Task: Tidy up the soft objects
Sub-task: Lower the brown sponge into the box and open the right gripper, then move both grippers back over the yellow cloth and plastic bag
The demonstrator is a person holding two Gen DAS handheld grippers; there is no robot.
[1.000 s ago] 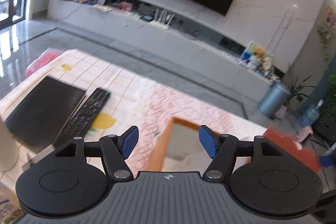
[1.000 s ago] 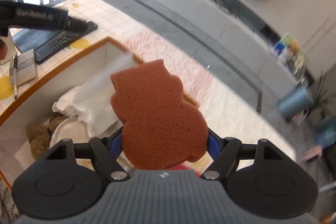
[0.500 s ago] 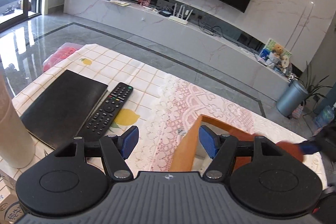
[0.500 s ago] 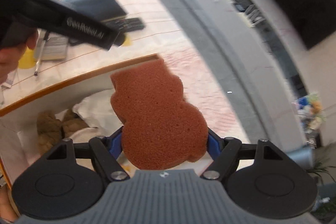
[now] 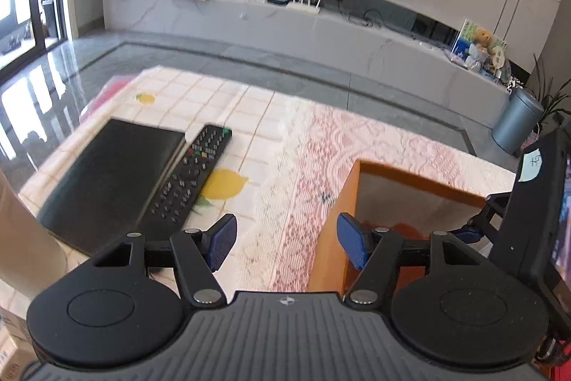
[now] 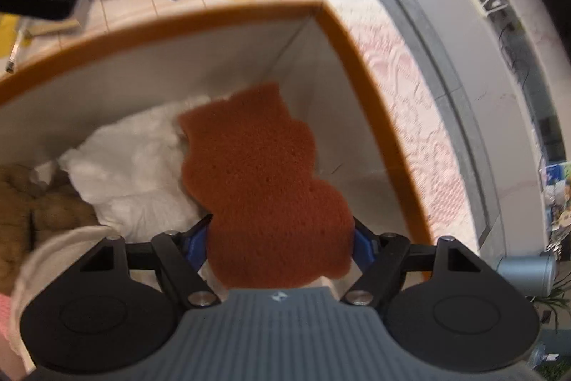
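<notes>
Brown sponge has dropped lower inside the box.

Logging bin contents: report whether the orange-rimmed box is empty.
Not empty. The orange-rimmed box holds a white cloth and a brown plush.

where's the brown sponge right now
In the right wrist view the brown sponge is clamped in the right tool, held over the orange-rimmed box, right of the white cloth lying inside.
</notes>
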